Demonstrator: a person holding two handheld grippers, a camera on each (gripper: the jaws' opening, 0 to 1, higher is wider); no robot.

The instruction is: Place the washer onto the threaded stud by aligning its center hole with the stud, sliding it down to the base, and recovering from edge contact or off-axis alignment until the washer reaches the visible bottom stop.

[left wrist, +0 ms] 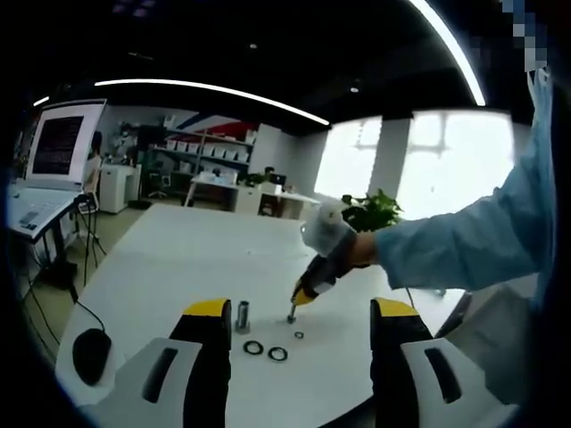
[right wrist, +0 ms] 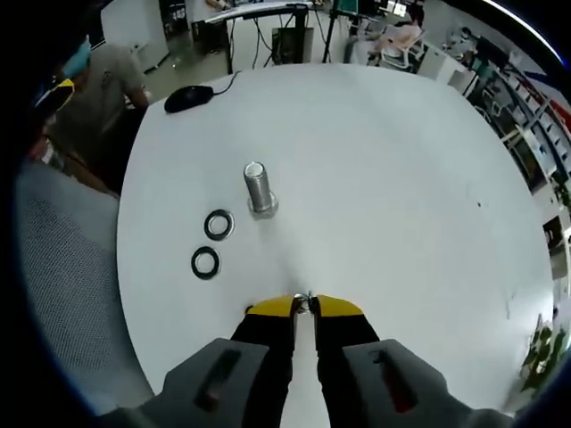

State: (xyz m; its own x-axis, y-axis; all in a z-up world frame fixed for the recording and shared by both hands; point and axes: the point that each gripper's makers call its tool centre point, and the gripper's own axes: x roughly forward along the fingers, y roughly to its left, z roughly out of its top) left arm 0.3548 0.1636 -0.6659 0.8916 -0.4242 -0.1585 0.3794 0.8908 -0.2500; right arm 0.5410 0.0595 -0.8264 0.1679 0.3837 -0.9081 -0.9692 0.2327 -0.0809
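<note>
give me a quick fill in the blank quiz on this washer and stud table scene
1. The threaded stud stands ____ on the white table.
2. The number of loose washers lying beside the stud is ____.
3. The right gripper has its jaws ____ on a small washer.
4. The black computer mouse lies near the table's ____.

Missing words: upright; two; shut; edge

Black mouse (right wrist: 188,97) near white table (right wrist: 401,178) edge; laptop (left wrist: 36,207) and potted plant (left wrist: 370,212) beyond.
</note>
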